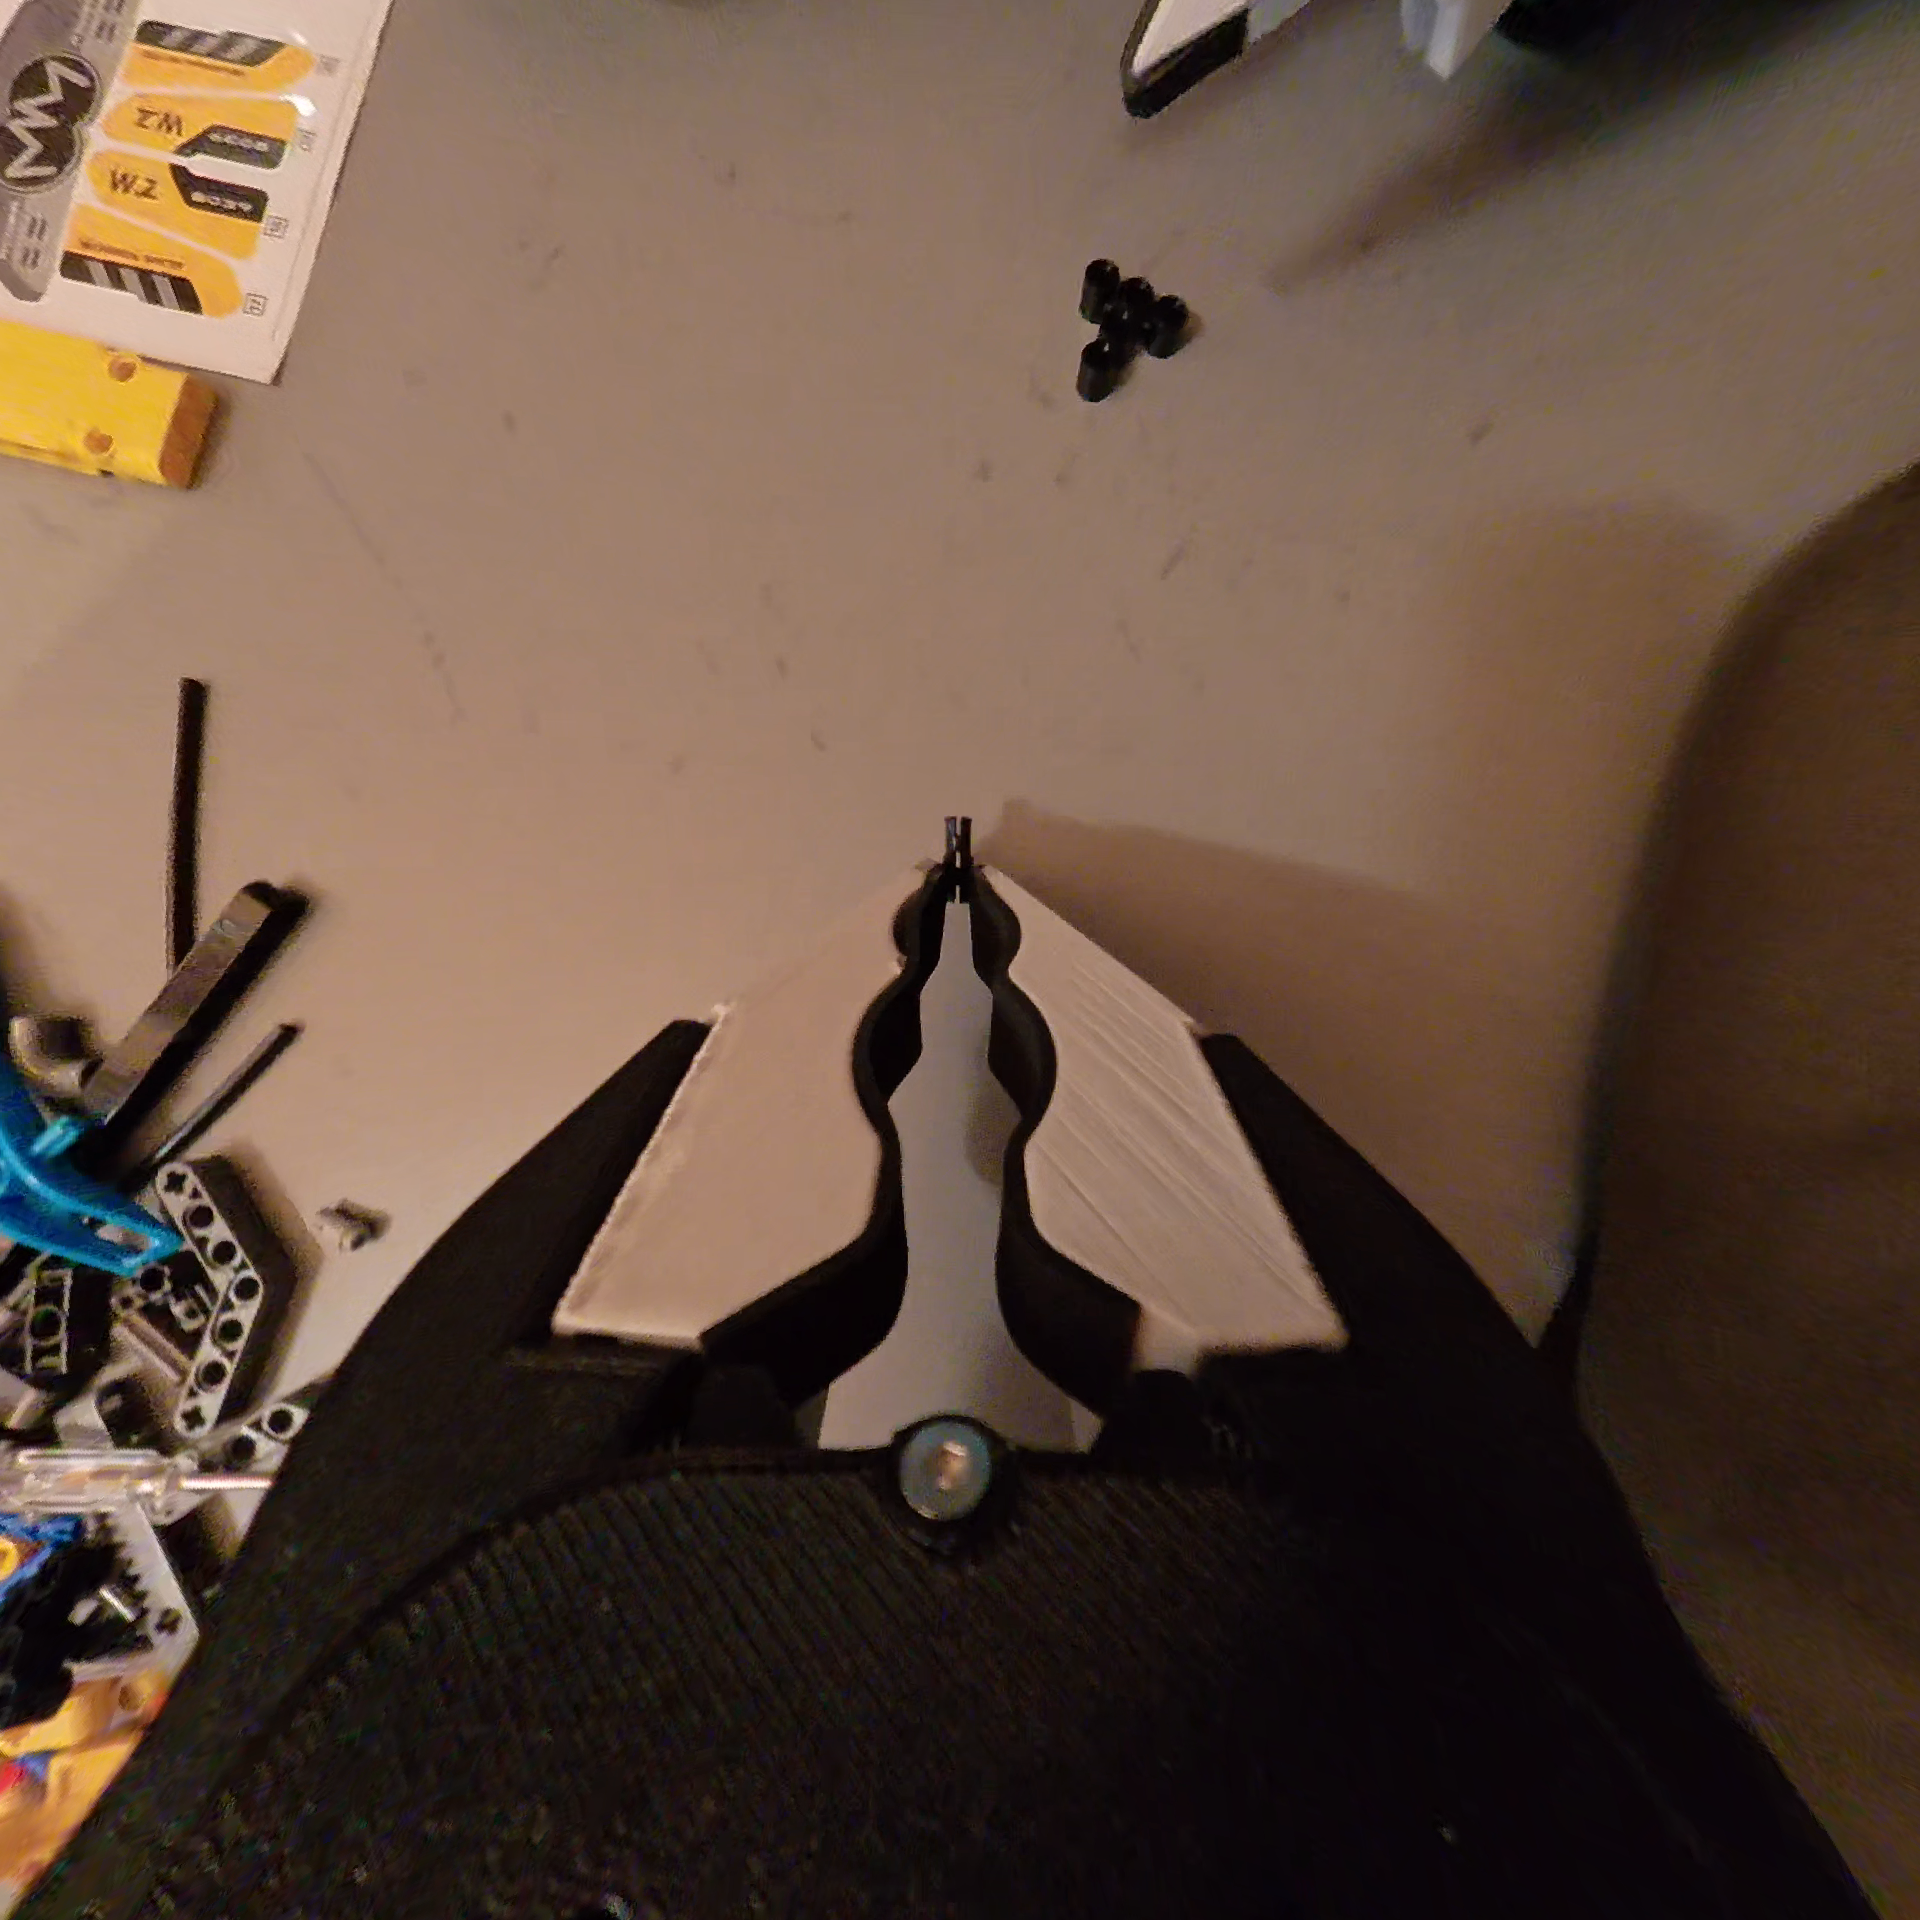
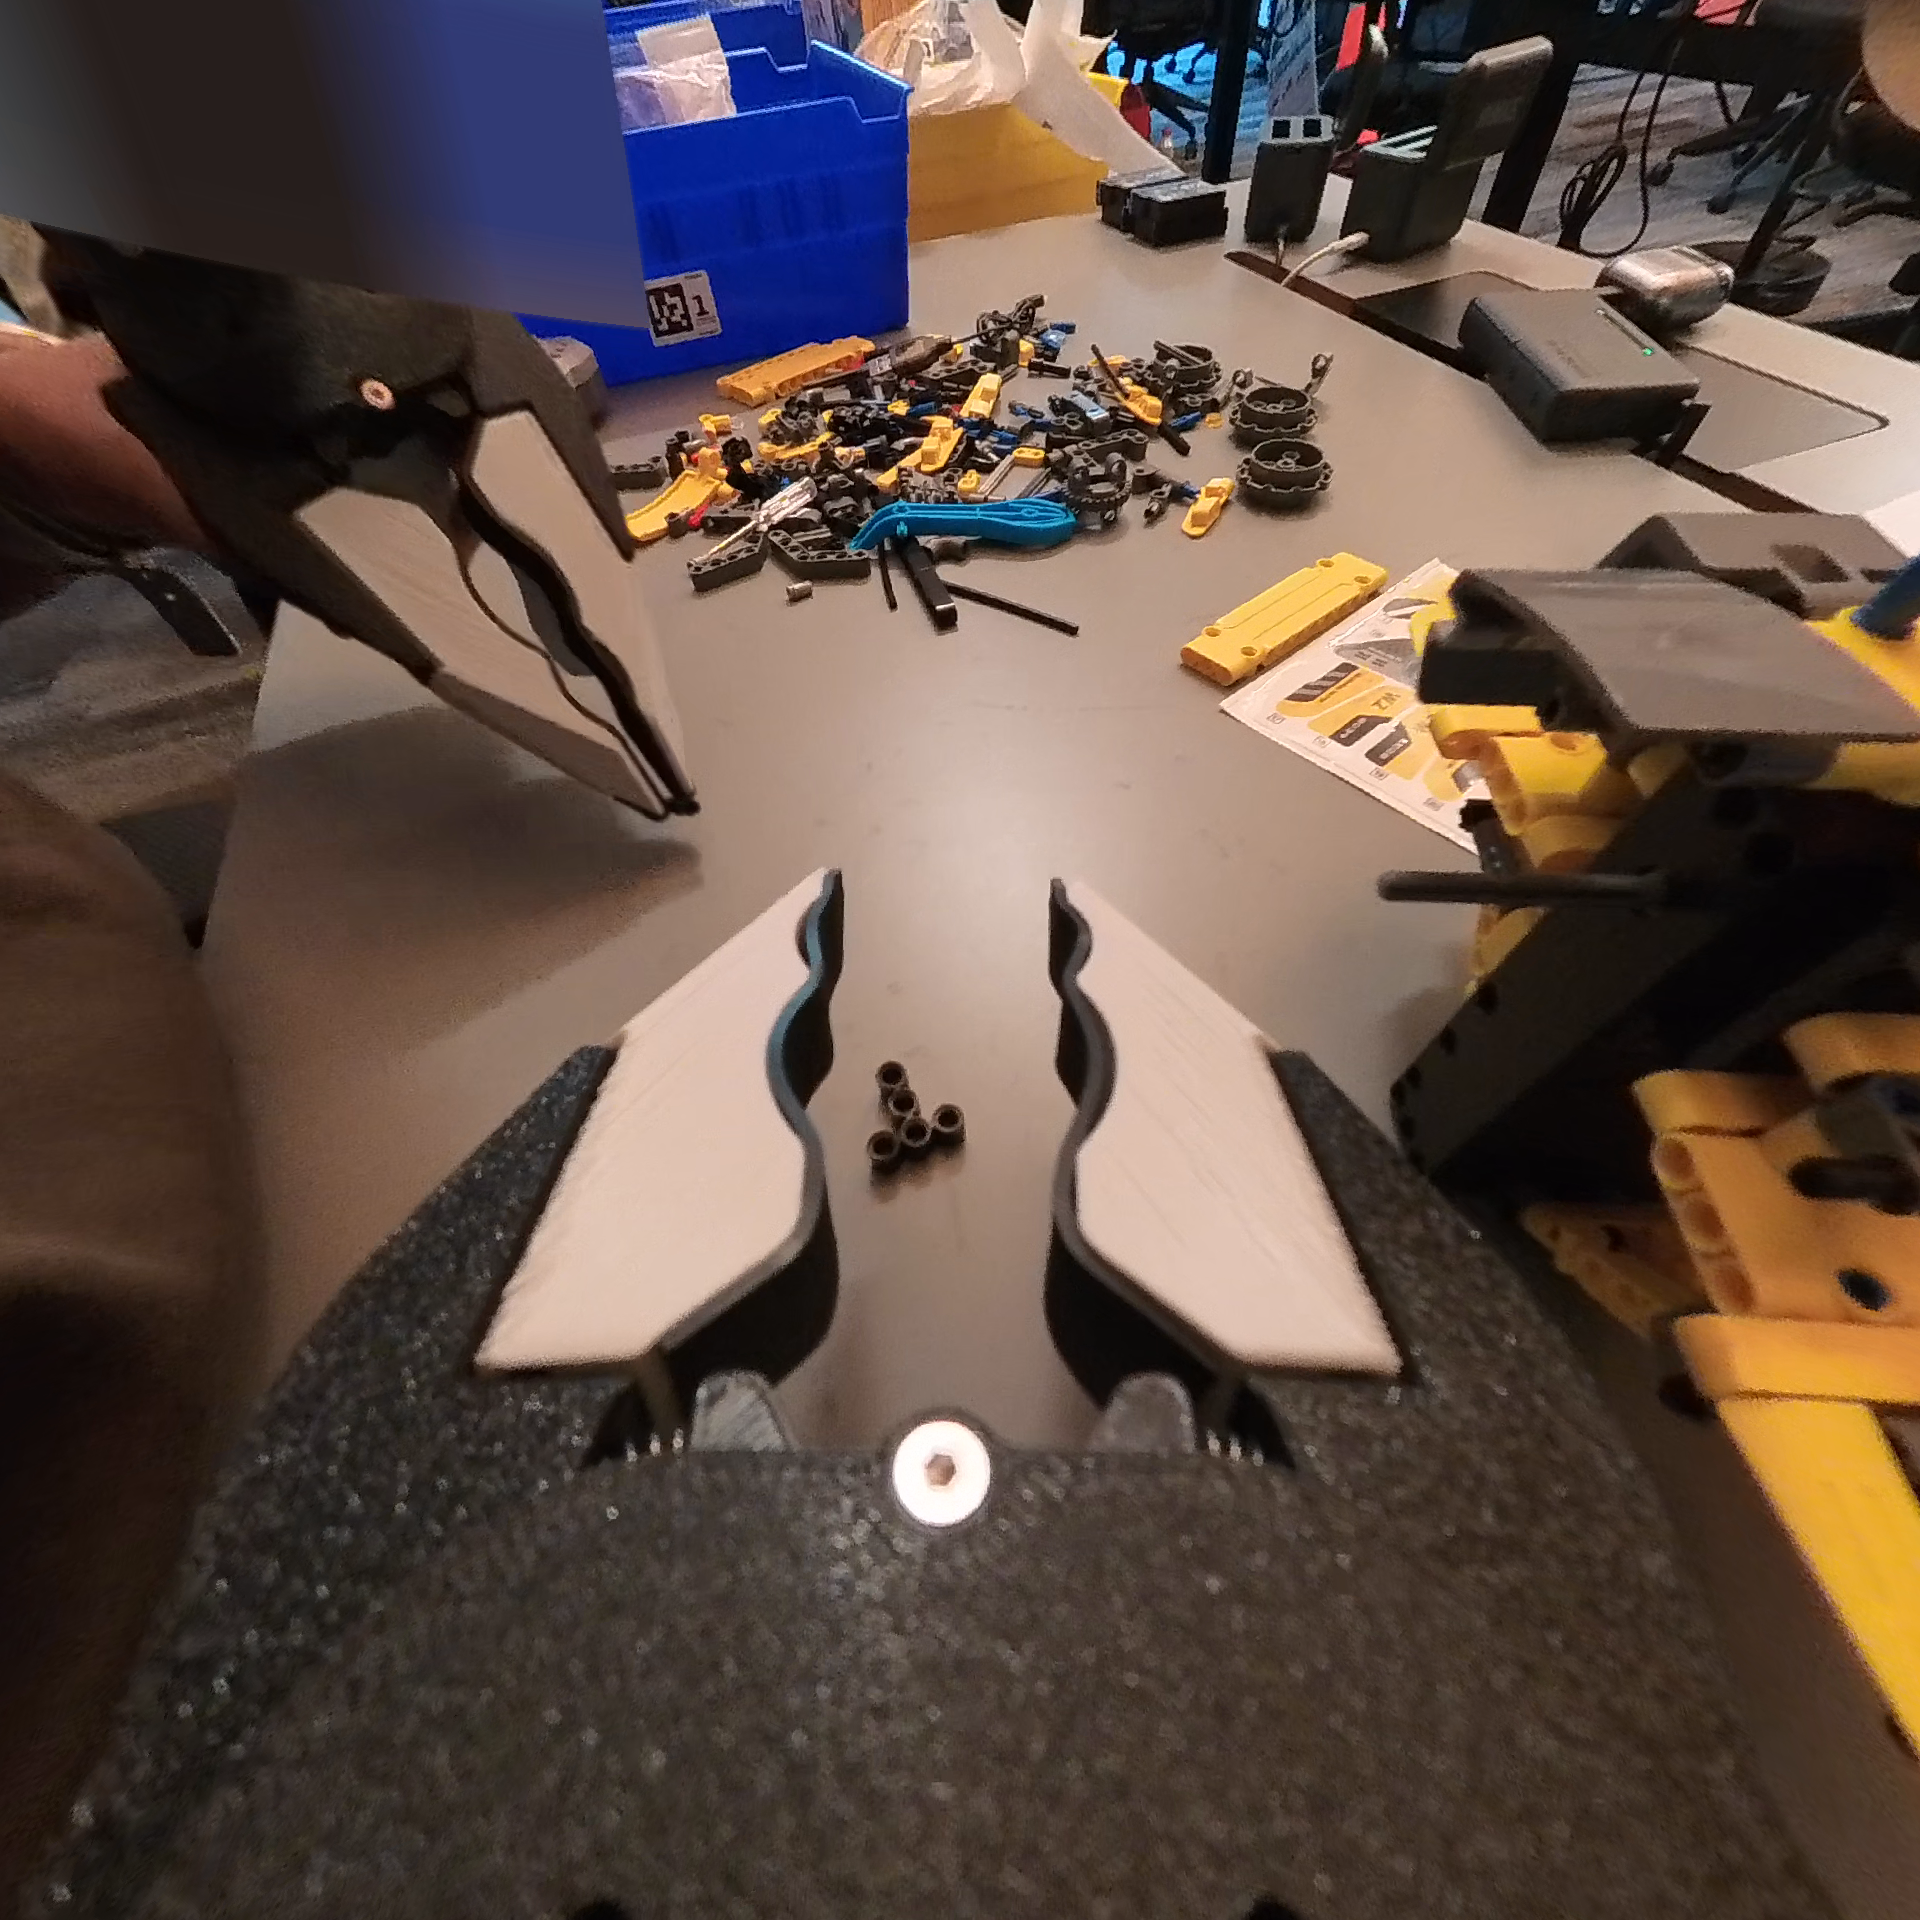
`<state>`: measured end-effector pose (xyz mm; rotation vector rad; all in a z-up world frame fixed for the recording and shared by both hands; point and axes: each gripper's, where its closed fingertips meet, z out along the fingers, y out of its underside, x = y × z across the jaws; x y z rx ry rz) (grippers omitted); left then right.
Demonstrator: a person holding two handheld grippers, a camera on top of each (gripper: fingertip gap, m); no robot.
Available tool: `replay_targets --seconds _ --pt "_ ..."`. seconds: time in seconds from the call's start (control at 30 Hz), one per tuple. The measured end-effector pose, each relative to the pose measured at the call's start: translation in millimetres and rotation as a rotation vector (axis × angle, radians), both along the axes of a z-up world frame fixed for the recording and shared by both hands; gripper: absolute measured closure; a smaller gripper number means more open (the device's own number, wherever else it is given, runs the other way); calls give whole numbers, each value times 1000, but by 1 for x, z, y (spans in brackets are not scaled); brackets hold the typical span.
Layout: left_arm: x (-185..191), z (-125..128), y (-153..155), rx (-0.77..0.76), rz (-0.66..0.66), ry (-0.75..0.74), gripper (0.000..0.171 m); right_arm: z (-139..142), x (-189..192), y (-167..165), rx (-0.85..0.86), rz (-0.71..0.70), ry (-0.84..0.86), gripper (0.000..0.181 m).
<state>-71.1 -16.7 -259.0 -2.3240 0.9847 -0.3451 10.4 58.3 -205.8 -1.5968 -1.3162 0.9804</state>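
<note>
Left gripper (image 1: 957, 868) pinched nearly closed on a tiny black pin (image 1: 957, 836), tip only showing; exact part type hard to make out. Held just above grey tabletop (image 1: 727, 623).

Right gripper (image 2: 943, 904) wide open, empty, poised over a cluster of small black bushings (image 2: 911, 1127) lying between its fingers.

Partly built yellow-and-black model (image 2: 1662, 987) at right, cut off by frame edge. Loose parts pile (image 2: 987, 457), yellow panel (image 2: 1283, 618), sticker sheet (image 2: 1351, 717), blue bin (image 2: 769, 197) beyond.

Upper left of right wrist view masked.
</note>
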Motion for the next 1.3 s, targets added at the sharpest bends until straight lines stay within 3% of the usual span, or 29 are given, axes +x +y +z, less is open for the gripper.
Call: replay_targets --seconds 0.33,1.07,1.3 --pt "17 -9 23 12 31 -20 168 2 6 2 30 -9 6 143" --pt "17 -9 24 -2 62 -94 167 0 5 0 40 -2 -7 143" --pt "14 4 25 15 81 -163 158 0 5 0 36 -2 -5 143"
